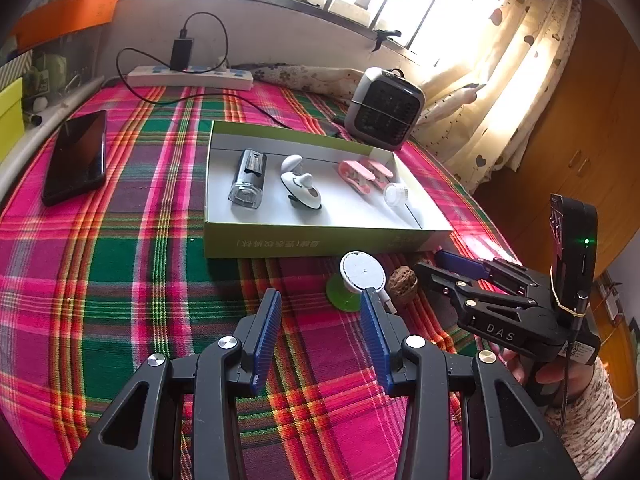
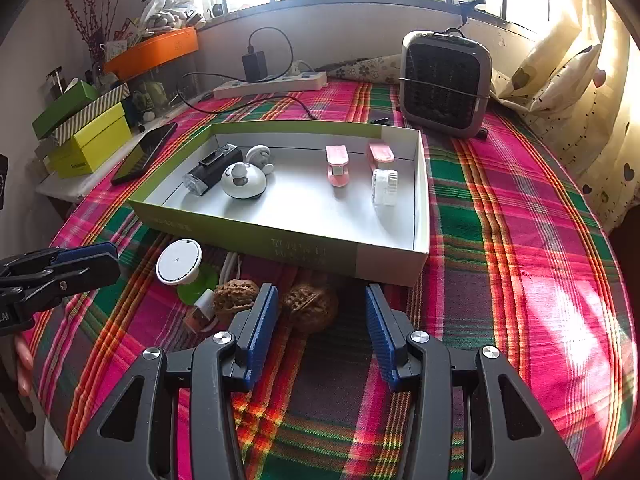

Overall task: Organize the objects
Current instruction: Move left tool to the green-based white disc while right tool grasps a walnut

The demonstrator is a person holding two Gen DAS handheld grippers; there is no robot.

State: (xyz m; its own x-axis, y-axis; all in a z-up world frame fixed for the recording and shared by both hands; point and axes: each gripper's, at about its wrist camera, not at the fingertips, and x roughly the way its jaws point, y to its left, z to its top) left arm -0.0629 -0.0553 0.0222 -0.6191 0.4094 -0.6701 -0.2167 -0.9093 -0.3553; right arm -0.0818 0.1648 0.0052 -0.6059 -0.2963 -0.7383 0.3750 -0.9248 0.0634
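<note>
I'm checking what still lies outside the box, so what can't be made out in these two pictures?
- Left wrist view: the right gripper hides the second walnut; only one walnut shows.
- Right wrist view: white plug partly behind a walnut.
- Both views: the box print is too blurred to read.

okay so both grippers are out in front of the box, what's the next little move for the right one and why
Probably ease the right gripper forward and down so its open jaws straddle the nearer walnut, then close. That walnut lies on the plaid cloth just outside the open box, already lined up between the fingers but not gripped. The second walnut sits beside the left finger, so go in straight.
</note>
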